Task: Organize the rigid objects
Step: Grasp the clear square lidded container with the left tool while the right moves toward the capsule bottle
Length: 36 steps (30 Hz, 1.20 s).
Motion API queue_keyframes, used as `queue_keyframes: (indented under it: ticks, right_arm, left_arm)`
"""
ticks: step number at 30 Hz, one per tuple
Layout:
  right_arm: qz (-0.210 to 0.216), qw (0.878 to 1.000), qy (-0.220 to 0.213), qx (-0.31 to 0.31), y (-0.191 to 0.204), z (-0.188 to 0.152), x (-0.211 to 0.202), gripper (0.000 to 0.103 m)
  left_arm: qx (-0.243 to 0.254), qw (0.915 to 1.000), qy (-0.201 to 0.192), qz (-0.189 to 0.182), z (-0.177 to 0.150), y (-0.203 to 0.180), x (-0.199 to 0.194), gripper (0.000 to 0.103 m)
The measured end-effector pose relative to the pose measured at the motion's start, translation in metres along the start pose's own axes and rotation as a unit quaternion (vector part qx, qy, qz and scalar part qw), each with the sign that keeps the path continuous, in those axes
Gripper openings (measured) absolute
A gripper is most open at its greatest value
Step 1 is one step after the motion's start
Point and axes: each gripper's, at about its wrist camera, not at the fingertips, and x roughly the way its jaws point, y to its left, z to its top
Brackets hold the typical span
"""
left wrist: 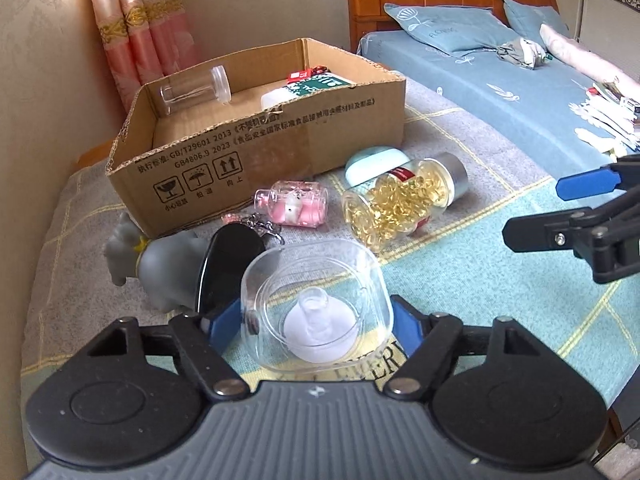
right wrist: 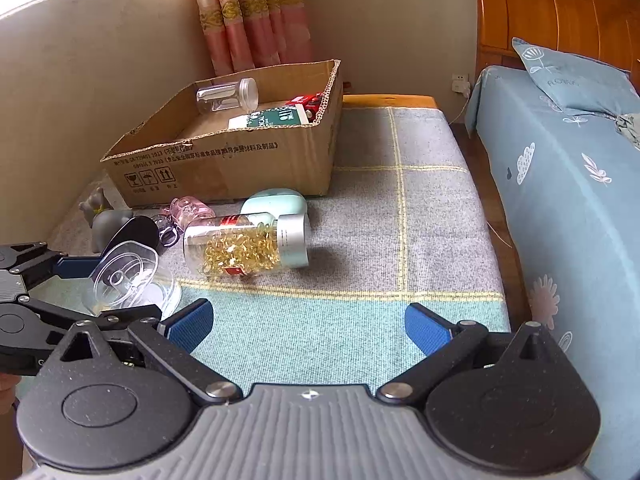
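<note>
Left gripper (left wrist: pixel 316 320) clamped on the clear plastic case (left wrist: pixel 316 308); right gripper (right wrist: pixel 308 322) stood wide apart and empty.

The case sat between the left blue pads (left wrist: pixel 406 326), low over the checked blanket (right wrist: pixel 400 240). Only the left view showed the grey toy animal (left wrist: pixel 160 264) whole; the right view showed the blanket's far edge beside the bed (right wrist: pixel 560 200). Bare blanket lay between the capsule bottle (right wrist: pixel 244 246) and that edge, the cardboard box (right wrist: pixel 224 152) behind.
</note>
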Motion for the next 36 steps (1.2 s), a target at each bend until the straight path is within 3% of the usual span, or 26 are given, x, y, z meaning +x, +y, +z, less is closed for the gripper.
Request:
queue_keyframes:
  ticks: [9,18,27,36]
  right_arm:
    - [0.015,0.999,0.013,-0.029,0.006,-0.005,0.005,0.103]
    - [0.062,0.993,0.036,-0.094,0.038,-0.015,0.016,0.103]
    - [0.108,0.971,0.065,-0.205,0.086,-0.026,0.031,0.103]
    - [0.13,0.947,0.074,-0.284,0.117,-0.025,0.044,0.103]
  left_arm:
    - [0.009,0.9998,0.01,-0.014,-0.018,0.006,-0.017,0.076]
    - [-0.025,0.9993,0.019,0.021,-0.046,0.034,-0.038,0.077]
    - [-0.085,0.9932,0.018,0.077,-0.059,0.075,-0.04,0.076]
    - [-0.115,0.9881,0.021,0.1,-0.07,0.101,-0.034,0.076]
